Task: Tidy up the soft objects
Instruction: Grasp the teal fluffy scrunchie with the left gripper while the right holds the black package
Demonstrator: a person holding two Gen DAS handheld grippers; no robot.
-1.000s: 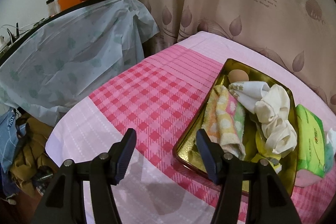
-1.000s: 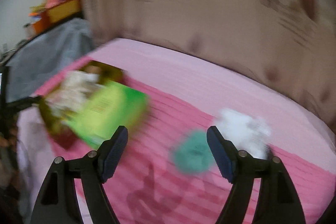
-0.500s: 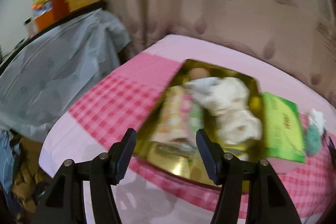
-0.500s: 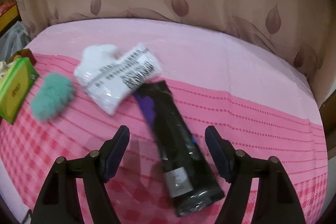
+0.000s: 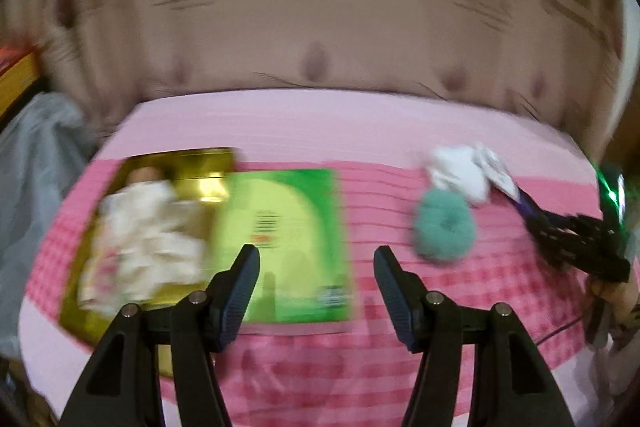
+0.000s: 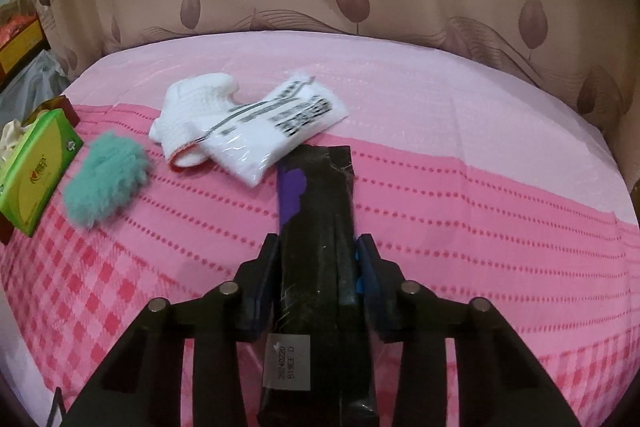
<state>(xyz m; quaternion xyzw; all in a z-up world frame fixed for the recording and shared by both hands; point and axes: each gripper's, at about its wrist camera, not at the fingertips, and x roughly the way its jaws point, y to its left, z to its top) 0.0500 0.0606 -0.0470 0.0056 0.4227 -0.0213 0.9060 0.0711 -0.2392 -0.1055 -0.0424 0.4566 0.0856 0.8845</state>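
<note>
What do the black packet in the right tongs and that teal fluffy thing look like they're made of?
Black packet: apparently glossy plastic film over dark fabric; it shows creases, glints and a stuck-on paper label. The right tongs are shut on it. Teal fluffy thing: seemingly plush, matte fibre with a wispy, fuzzy edge; exact fibre unclear.

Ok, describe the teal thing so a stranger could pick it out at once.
On the pink tablecloth, look between the green tissue pack and the white wrapped socks. The teal puff lies there: the only fuzzy, unpackaged item.
</note>
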